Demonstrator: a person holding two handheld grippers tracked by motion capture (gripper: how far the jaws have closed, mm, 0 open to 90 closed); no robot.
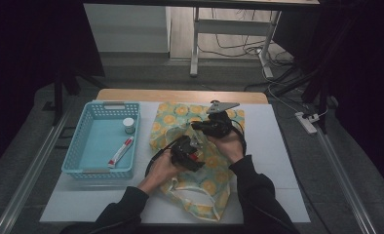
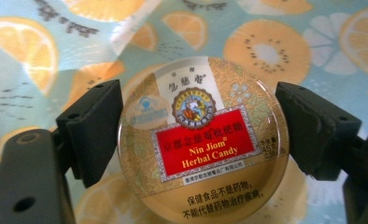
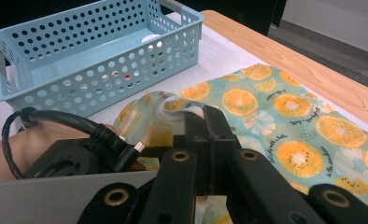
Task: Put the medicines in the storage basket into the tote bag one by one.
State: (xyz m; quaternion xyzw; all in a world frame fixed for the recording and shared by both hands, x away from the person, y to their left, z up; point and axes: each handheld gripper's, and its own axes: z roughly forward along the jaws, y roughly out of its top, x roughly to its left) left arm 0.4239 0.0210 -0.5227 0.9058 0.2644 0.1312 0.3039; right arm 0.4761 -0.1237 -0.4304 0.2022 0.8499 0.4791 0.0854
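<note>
1. Black jaws of the left gripper [image 2: 198,135] rise at either side of the left gripper view, clamped on the rim of a round candy tin [image 2: 203,144], one pad pressing each edge. The grip is wide because the tin is wide.

2. Seen from its lid, the tin is gold with a red label in the middle reading "Nin Jiom Herbal Candy", a small round emblem above it and lines of Chinese characters below. It looks shiny and flat (a shallow lidded tin, so a hold across the rim probably suits it best).

3. Behind the tin lies a cloth bag [image 2: 285,51] printed with orange and kiwi slices on pale blue-green. From the high view, the bag [image 1: 180,117] is spread over the middle of the white table cover [image 1: 278,161], and the left gripper [image 1: 192,150] holds the tin just above it.

4. Shut tight, the right gripper [image 3: 209,140] pinches a fold of the bag's cloth at its edge and lifts it. My guess is that this keeps the bag's mouth open for the other hand.

5. At the left of the table stands a light blue basket [image 1: 76,141] with perforated walls. It holds a small jar [image 1: 128,125] and a red and white tube [image 1: 121,151], well apart from the bag.
</note>
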